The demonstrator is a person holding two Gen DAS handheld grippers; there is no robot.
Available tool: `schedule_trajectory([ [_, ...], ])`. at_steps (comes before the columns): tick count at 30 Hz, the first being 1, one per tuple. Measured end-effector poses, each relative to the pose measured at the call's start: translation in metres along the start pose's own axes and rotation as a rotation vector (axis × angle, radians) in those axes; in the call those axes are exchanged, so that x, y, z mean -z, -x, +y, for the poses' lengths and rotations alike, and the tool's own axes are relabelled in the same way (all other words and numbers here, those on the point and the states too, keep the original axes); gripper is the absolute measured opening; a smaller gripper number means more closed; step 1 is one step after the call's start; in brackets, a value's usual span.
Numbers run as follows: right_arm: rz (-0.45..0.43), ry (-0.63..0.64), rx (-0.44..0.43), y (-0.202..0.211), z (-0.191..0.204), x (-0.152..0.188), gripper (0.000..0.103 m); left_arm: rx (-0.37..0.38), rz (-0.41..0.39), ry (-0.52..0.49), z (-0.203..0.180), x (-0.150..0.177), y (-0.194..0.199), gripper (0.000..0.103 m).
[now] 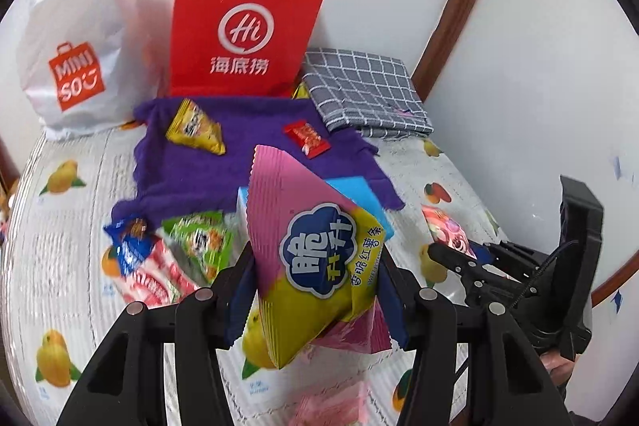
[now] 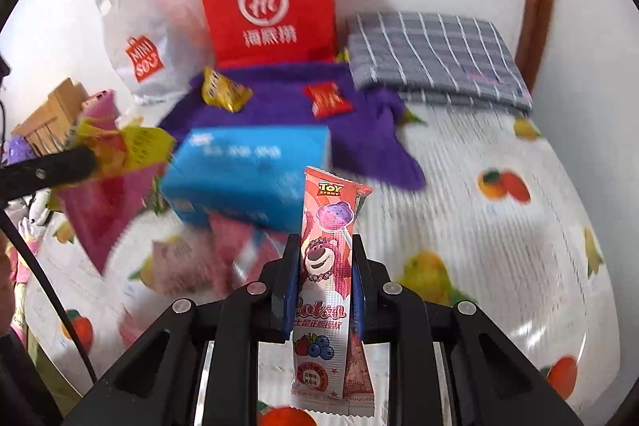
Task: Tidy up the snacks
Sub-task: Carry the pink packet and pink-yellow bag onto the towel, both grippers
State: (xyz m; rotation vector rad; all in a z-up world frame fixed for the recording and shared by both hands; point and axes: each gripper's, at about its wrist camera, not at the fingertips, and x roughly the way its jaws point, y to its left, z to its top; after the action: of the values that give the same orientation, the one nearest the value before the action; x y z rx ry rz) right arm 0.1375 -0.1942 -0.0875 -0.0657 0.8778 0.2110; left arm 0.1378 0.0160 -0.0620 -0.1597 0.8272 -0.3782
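Observation:
My left gripper is shut on a pink and yellow chip bag, held tilted above the fruit-print table cover. My right gripper is shut on a slim pink Lotso candy packet that stands upright between the pads. In the left wrist view the right gripper shows at the right with that packet. In the right wrist view a left finger and the chip bag appear at the left edge.
A red paper bag and a white Miniso bag stand against the wall. A purple cloth bears a yellow packet and a red packet. A blue box, loose snacks and a folded checked cloth lie nearby.

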Motion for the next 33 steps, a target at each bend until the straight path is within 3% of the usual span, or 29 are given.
schedule_trajectory([
  [6, -0.047, 0.021, -0.054, 0.002, 0.014, -0.036, 0.022, -0.002, -0.014, -0.008, -0.001, -0.023, -0.001, 0.052],
  [16, -0.047, 0.01, -0.129, -0.019, 0.015, -0.084, 0.022, -0.027, -0.026, 0.02, 0.021, -0.066, -0.016, 0.052],
  [26, -0.006, 0.008, -0.131, -0.071, -0.004, -0.144, 0.022, -0.073, -0.039, 0.075, 0.057, -0.11, -0.042, 0.052],
  [33, 0.003, 0.0, -0.145, -0.108, -0.021, -0.165, 0.022, -0.112, -0.03, 0.118, 0.089, -0.127, -0.067, 0.052],
])
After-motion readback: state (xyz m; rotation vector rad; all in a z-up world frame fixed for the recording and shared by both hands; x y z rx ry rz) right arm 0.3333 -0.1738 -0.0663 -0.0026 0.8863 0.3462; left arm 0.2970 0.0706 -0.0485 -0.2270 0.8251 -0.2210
